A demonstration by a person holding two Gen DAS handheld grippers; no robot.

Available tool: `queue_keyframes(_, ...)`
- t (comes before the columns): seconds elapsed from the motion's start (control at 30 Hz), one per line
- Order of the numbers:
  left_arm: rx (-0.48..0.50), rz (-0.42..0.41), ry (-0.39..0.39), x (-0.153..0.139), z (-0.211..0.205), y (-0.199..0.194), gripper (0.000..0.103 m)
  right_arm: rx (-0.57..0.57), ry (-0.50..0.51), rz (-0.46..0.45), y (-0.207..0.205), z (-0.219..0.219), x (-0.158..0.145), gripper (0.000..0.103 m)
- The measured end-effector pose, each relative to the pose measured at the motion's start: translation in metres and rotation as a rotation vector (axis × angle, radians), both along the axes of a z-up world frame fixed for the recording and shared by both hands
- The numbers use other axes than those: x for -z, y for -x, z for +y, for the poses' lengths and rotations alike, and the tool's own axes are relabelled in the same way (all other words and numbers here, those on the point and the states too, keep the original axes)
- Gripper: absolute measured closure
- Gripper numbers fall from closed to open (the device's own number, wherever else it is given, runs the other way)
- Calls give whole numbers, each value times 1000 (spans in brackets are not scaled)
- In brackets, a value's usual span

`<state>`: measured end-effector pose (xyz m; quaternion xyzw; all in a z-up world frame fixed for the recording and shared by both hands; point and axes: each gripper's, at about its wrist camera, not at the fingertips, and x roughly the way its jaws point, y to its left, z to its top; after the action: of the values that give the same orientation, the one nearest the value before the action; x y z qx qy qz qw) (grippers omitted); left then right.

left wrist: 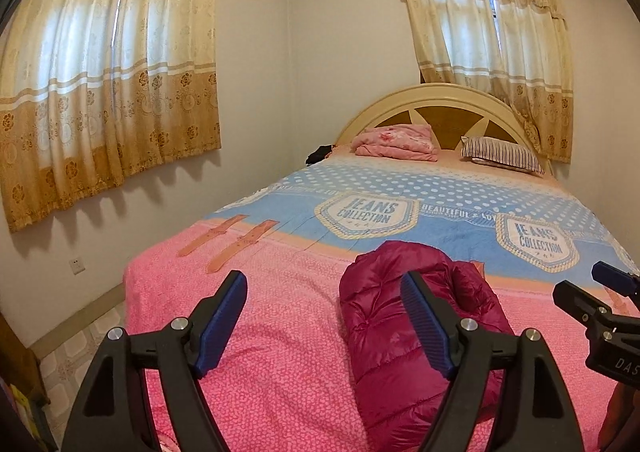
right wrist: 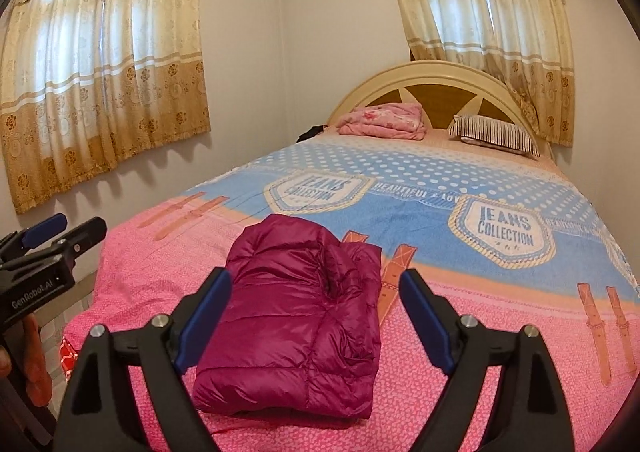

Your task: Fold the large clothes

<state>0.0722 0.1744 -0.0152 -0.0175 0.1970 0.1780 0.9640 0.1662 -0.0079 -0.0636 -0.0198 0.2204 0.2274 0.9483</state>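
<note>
On the pink bedspread [right wrist: 140, 284] we see the folded jacket [right wrist: 296, 316] ahead, lengthwise away; right gripper [right wrist: 316, 320] nearer, left gripper [left wrist: 324, 324] offset; both wide open, empty.

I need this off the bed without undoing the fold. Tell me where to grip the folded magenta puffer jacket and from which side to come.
Take the magenta puffer jacket by its two long side edges, one gripper on each, coming in low from the foot of the bed. It lies as a thick, flat rectangle with its long sides running up the bed, so pinching all layers at both sides should probably keep the fold together; the loose flap at the far right corner could spill.
</note>
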Motion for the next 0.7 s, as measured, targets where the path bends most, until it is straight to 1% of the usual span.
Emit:
queue_keyframes(0.33, 8, 3, 0, 1, -3, 0, 23, -2, -8, -7, 7, -9, 0, 14)
queue_keyframes(0.4, 10, 4, -2, 2, -4, 0, 23, 1, -10, -10, 8, -11, -1, 13)
queue_keyframes(0.7, 13, 10, 2, 3, -2, -2, 23, -1, -2, -13, 10, -9, -1, 12)
